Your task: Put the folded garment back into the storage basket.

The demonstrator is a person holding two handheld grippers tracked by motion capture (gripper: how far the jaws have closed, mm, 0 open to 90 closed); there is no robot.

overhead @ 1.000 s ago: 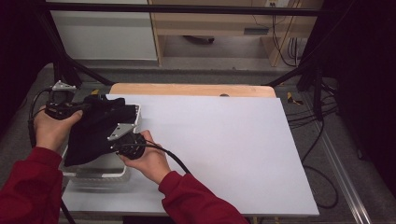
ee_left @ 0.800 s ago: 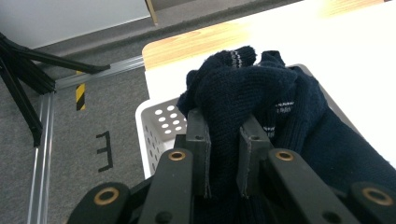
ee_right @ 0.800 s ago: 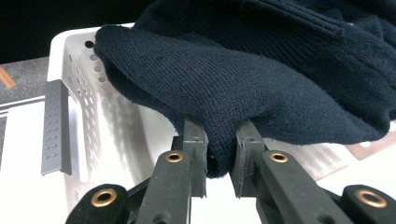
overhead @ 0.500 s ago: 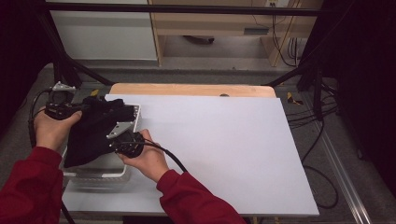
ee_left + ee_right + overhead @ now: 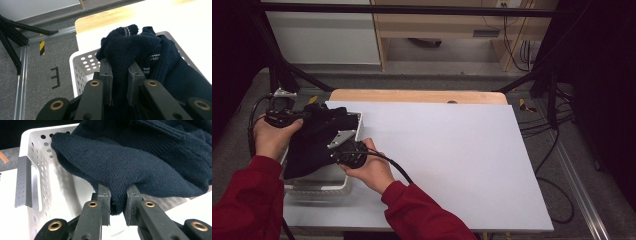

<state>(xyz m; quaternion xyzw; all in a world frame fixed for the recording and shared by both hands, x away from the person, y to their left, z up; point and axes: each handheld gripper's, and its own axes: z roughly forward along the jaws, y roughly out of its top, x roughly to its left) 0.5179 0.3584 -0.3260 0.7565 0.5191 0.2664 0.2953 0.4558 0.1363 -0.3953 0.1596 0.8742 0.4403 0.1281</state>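
we find the left gripper (image 5: 119, 82) clamped on a fold of the navy sweater (image 5: 314, 142), and the right gripper (image 5: 117, 203) pinching another fold. the sweater drapes over the white basket (image 5: 358, 124) at the table's (image 5: 452, 155) left edge.

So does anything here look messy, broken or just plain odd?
Nothing broken or spilled. The dark sweater is bunched up and hangs over the rim of the white basket rather than lying inside it, pinched by the left tool and the right tool.
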